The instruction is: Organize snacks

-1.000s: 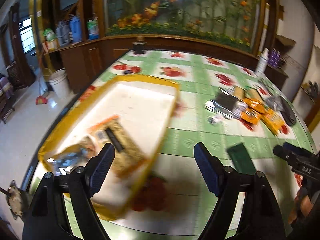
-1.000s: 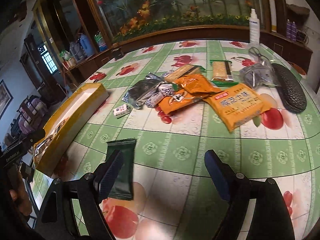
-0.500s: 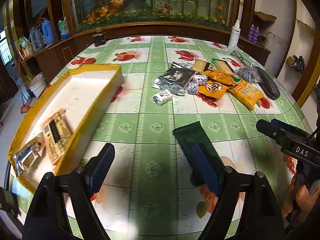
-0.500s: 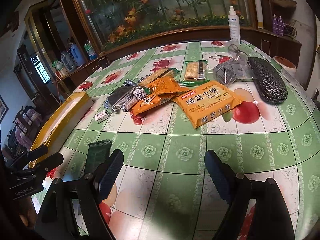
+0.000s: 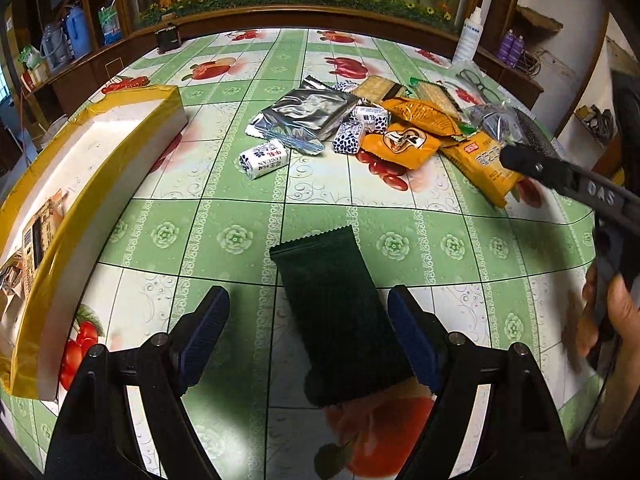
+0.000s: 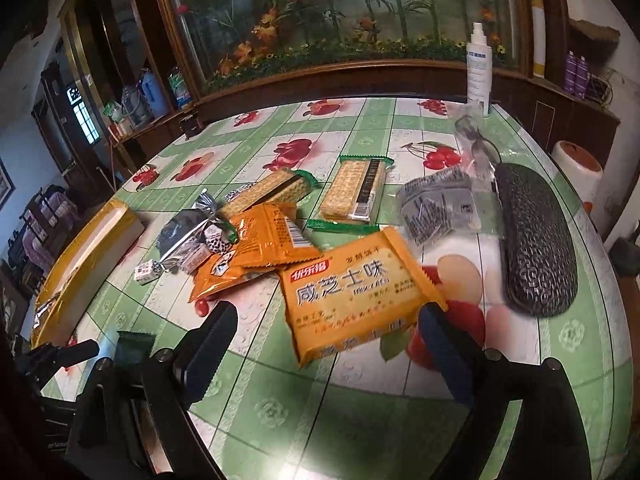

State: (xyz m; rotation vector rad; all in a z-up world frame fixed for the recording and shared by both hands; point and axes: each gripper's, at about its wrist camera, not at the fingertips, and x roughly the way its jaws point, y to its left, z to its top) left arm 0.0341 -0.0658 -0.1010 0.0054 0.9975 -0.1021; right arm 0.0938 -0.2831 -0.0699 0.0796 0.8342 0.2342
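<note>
A dark green snack packet (image 5: pixel 340 316) lies flat on the table between the fingers of my open left gripper (image 5: pixel 310 336); its top shows in the right wrist view (image 6: pixel 134 346). A yellow-rimmed white box (image 5: pixel 100 160) at the left holds a few snacks (image 5: pixel 38 236). My open right gripper (image 6: pixel 332 352) straddles the near end of a big orange biscuit packet (image 6: pixel 356 300). Behind it lies a pile: orange packets (image 6: pixel 260 244), a silver packet (image 6: pixel 184 236), small candies (image 5: pixel 264 158) and cracker packs (image 6: pixel 356 188).
A black glasses case (image 6: pixel 536 240), a clear bag (image 6: pixel 440 208) and glasses (image 6: pixel 476 140) lie at the right of the table. A white spray bottle (image 6: pixel 478 68) stands at the far edge. The box's wall (image 6: pixel 88 248) runs along the left side.
My left gripper has swung from the box to the green packet and now straddles it. My right gripper has moved forward to the big orange packet.
</note>
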